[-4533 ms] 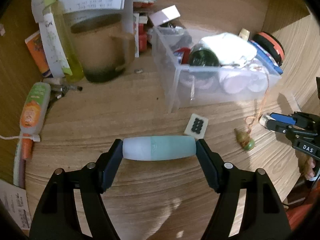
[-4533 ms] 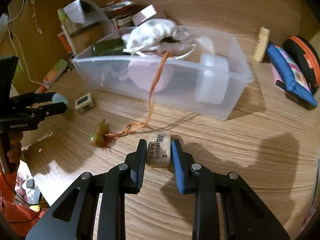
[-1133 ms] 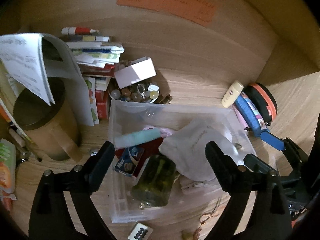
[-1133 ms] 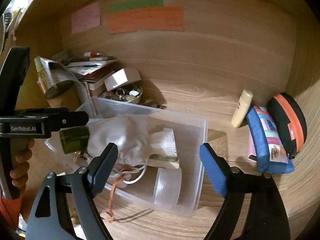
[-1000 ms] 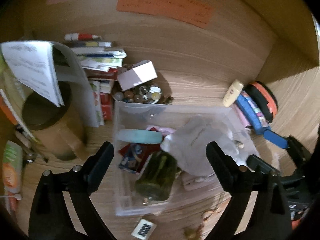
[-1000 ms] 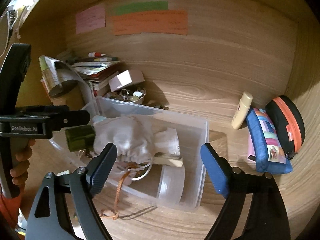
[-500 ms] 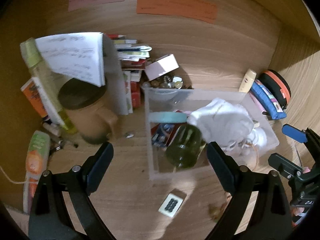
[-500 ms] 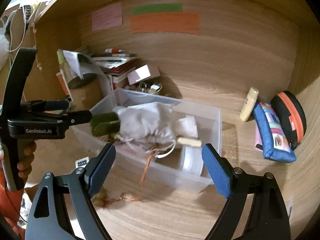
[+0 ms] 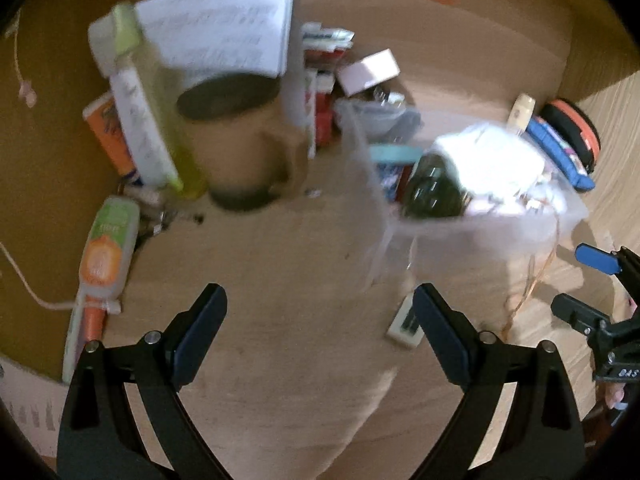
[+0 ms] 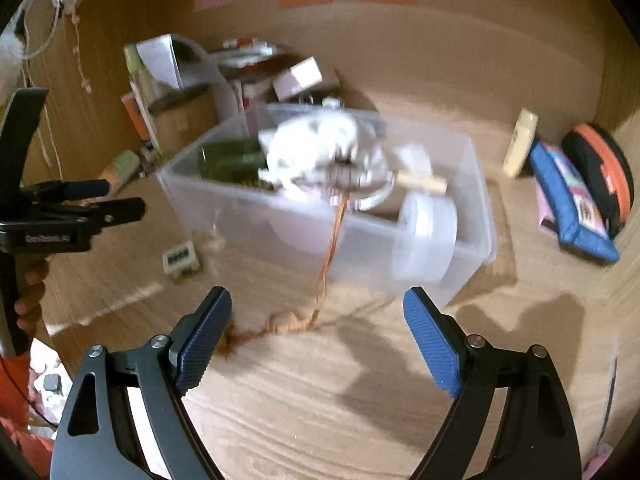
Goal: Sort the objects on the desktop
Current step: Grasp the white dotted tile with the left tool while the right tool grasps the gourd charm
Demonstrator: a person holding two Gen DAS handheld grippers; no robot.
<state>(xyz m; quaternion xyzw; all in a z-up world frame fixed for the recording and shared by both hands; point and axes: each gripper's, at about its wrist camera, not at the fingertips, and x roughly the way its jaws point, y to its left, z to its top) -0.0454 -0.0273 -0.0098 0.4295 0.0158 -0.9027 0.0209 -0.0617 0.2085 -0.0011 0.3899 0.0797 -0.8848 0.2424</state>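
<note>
A clear plastic bin (image 10: 476, 216) stands on the wooden desk. It holds a white cloth bag (image 10: 316, 148), a dark green jar (image 10: 228, 160), a pale eraser (image 10: 422, 182) and a teal tube (image 9: 394, 154). An orange cord (image 10: 330, 256) hangs over the bin's front wall onto the desk. A small white block with dark dots (image 10: 180, 258) lies in front of the bin; it also shows in the left wrist view (image 9: 406, 324). My left gripper (image 9: 320, 320) is open and empty. My right gripper (image 10: 316, 332) is open and empty, above the cord's end.
A brown mug (image 9: 236, 148), a yellow-green bottle (image 9: 140, 112), papers and an orange-and-green tube (image 9: 106, 248) crowd the left. A cream bottle (image 10: 520, 142), a blue pouch (image 10: 572, 204) and a black-and-orange case (image 10: 600, 168) lie at the right. Both views are blurred.
Both grippers let go of the teal tube and the eraser, which now lie in the bin. Both have drawn back and down from the bin, open.
</note>
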